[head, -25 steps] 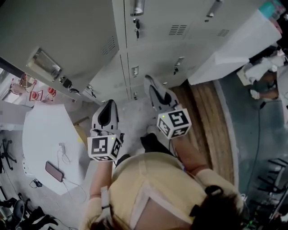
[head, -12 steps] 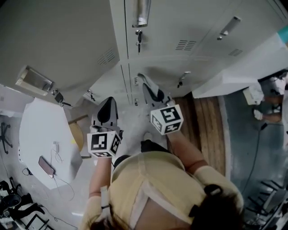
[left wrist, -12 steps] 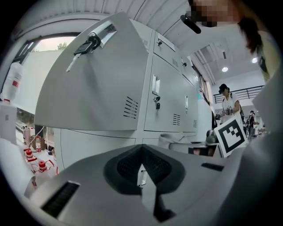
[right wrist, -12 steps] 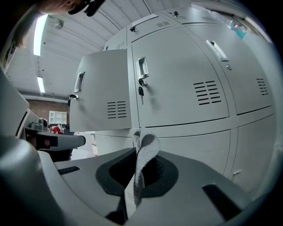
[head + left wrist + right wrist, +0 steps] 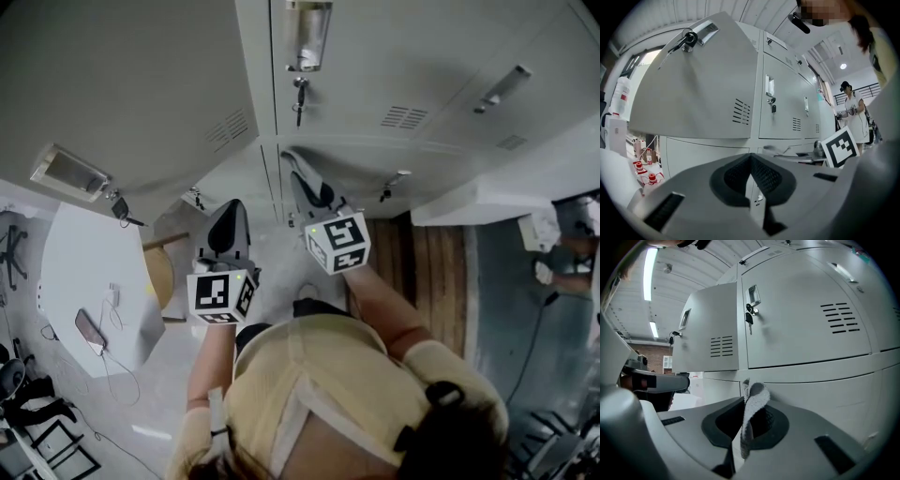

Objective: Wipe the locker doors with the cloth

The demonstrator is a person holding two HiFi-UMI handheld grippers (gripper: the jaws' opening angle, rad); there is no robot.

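Before the grey lockers: my right gripper (image 5: 298, 176) rides low, below the keyed locker door (image 5: 375, 66). Its jaws are closed on a fold of grey cloth (image 5: 753, 401) that stands up between the pads, near the panel under that door but, as far as I can judge, not yet touching it. The left gripper (image 5: 228, 223), below and to the left of that door, has its jaws drawn narrow with nothing between them. Wiping looks about to begin. To do it well I would bring the cloth flat against the panel beneath the keyed door and keep the pinch firm so the fold does not slip. I would then sweep in overlapping passes, steering round the dangling key (image 5: 299, 96) and the vent slots (image 5: 405, 117).
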